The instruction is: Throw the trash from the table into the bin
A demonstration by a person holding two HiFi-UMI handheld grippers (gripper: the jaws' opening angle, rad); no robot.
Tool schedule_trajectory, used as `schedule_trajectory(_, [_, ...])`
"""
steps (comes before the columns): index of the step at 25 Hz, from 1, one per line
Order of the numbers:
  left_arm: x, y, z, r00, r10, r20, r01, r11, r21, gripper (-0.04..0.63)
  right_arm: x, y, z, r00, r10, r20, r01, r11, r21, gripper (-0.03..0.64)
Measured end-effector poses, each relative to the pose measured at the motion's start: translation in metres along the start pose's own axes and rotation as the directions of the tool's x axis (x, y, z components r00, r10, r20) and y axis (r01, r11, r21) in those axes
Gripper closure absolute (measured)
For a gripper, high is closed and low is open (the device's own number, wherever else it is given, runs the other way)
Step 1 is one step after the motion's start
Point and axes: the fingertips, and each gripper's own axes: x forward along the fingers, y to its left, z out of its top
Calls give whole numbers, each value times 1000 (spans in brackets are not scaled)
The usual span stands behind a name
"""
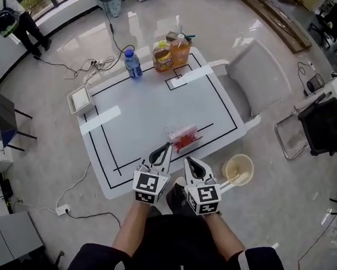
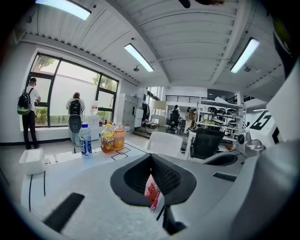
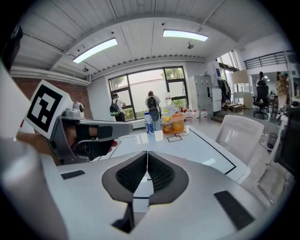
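**Head view.** White table (image 1: 154,109) marked with black lines. The task item is a red-and-white wrapper (image 1: 185,137), lying flat close to the table's near edge, right of centre. The bin (image 1: 238,170), round and tan, stands on the floor off the near right corner, well apart from the wrapper. The left gripper (image 1: 167,148) is over the near edge with its tips just beside the wrapper's left end; whether they touch cannot be made out from here. The right gripper (image 1: 188,160) is just right of it and nearer, short of the wrapper. Along the far edge stand a water bottle (image 1: 132,64) and two juice bottles (image 1: 162,56). A white box (image 1: 81,99) sits at the far left corner. A white chair (image 1: 258,74) is at the right side.

**Left gripper view.** The jaws are together at the tips and grip nothing. A sliver of the wrapper (image 2: 153,191) shows through the slit below where they meet, lying just beyond them. The bottles and box are far off to the left. Two people (image 2: 29,112) stand at the window.

**Right gripper view.** The jaws are closed tight and empty. Only table top and a black line show through the slit. The left gripper (image 3: 84,138) is close on the left, and the bottles are at the far edge.
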Motion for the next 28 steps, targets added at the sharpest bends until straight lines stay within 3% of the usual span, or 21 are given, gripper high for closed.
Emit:
schedule_trajectory(7, [22, 7, 1, 999, 41, -23, -41, 999, -7, 588, 20, -44, 1, 999, -23, -23, 24, 999, 22, 603])
schedule_trajectory(12, [33, 8, -1, 999, 24, -38, -24, 1000, -3, 588, 26, -56, -9, 995, -76, -68, 80, 995, 57, 603])
schedule_trajectory(21, [53, 16, -1, 993, -100, -63, 103, 994, 42, 588, 42, -66, -15, 974, -196, -117, 209, 972, 110, 601])
schedule_trajectory(28, [64, 26, -13, 966, -237, -102, 244, 968, 66, 588, 62, -59, -21, 944, -295, -146, 319, 931, 181, 601])
